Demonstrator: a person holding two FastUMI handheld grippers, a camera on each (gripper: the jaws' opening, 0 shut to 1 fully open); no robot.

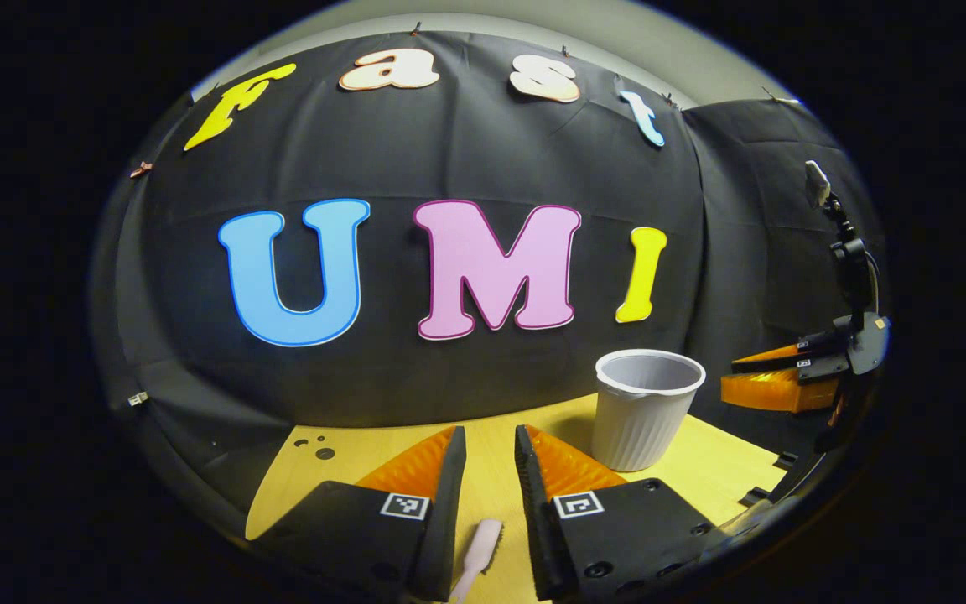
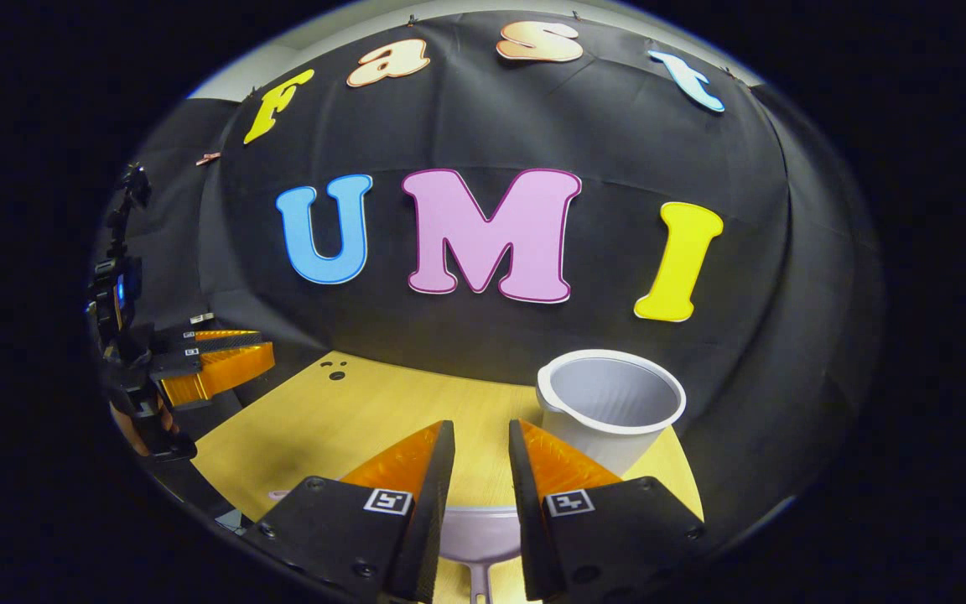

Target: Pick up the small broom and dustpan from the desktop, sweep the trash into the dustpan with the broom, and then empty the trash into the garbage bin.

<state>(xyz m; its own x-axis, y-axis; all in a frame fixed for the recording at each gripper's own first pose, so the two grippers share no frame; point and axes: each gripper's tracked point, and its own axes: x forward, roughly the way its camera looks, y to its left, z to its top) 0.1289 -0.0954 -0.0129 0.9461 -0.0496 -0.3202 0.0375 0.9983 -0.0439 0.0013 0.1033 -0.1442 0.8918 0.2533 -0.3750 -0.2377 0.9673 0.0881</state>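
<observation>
The broom is seen lengthwise below the released left claw; the dustpan below the released right claw.

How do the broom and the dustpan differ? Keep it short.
The broom is slim and pink; the dustpan is wide and whitish. The broom lies below the left hand-held gripper, the dustpan below the right hand-held gripper. Both rest on the table, ungrasped.

My left tool has bare worktop ahead; the bin blocks its right flank
</observation>
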